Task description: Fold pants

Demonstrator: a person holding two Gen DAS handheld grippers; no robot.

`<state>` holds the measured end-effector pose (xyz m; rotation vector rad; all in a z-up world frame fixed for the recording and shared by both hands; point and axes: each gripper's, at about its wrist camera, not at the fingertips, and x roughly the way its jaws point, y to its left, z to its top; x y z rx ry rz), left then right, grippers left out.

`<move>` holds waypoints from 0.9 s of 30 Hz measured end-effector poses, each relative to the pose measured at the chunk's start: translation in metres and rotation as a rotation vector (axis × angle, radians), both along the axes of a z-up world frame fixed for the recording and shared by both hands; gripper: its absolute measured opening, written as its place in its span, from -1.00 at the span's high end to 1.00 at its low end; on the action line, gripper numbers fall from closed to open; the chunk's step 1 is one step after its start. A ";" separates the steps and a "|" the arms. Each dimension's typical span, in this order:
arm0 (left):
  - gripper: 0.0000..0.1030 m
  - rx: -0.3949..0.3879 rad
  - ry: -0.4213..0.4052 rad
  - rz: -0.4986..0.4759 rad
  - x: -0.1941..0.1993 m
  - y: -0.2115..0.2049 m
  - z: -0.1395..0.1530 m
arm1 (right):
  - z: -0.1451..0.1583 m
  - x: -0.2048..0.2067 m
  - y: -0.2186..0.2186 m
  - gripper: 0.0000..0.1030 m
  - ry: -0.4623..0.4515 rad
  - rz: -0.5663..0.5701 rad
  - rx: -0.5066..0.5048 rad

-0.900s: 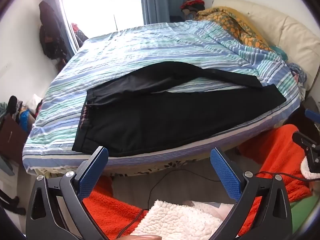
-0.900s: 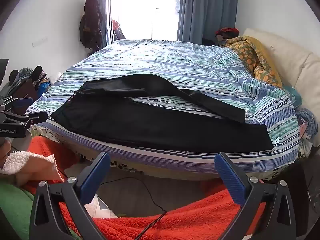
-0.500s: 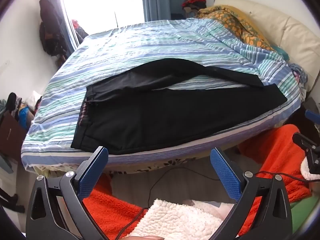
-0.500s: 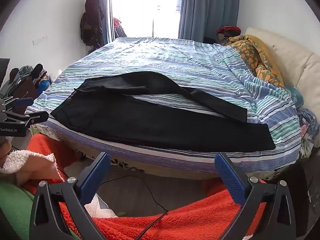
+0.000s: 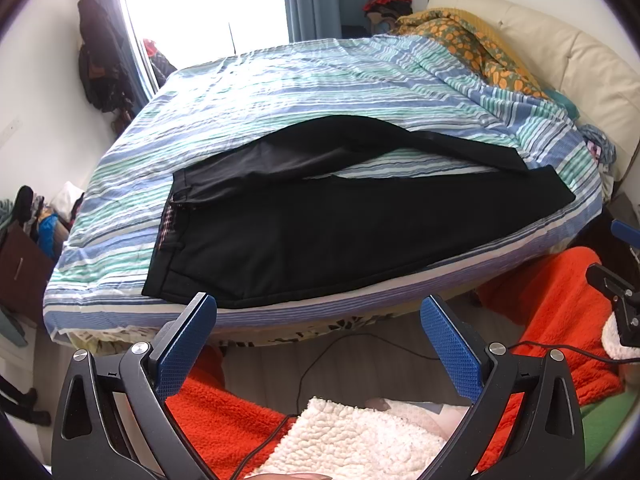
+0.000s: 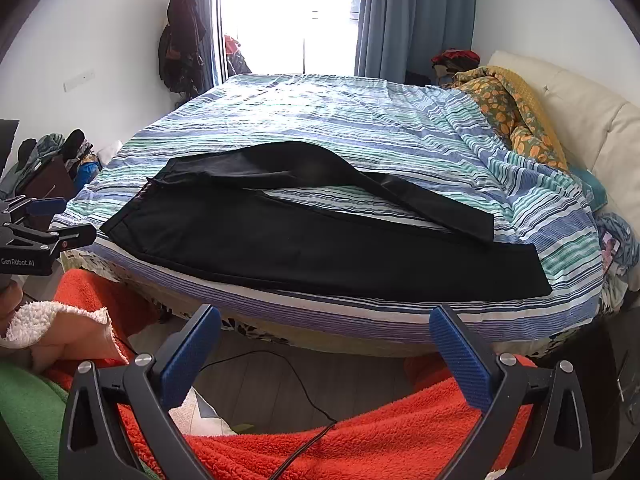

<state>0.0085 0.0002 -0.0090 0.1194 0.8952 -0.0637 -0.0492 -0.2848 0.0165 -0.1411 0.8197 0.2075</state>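
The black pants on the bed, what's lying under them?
The black pants lie on a blue, green and white striped bedspread, which shows all around them and in the gap between the two legs. What lies below the bedspread under the pants is covered.

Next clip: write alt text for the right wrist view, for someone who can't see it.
Black pants lie spread along the near edge of a bed with a striped cover, waistband to the left, the two legs splayed apart toward the right. The open right gripper hovers short of the bed, holding nothing, above an orange fleece blanket. The left gripper shows at the left edge.
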 end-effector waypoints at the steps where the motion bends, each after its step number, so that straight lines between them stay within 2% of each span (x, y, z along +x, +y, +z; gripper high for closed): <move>1: -0.98 -0.001 -0.001 0.001 0.000 0.001 -0.001 | 0.000 -0.001 0.000 -1.00 -0.001 0.000 0.000; 27: -0.98 0.005 0.001 0.002 0.006 0.008 -0.004 | -0.004 0.002 -0.004 -1.00 0.003 -0.001 0.003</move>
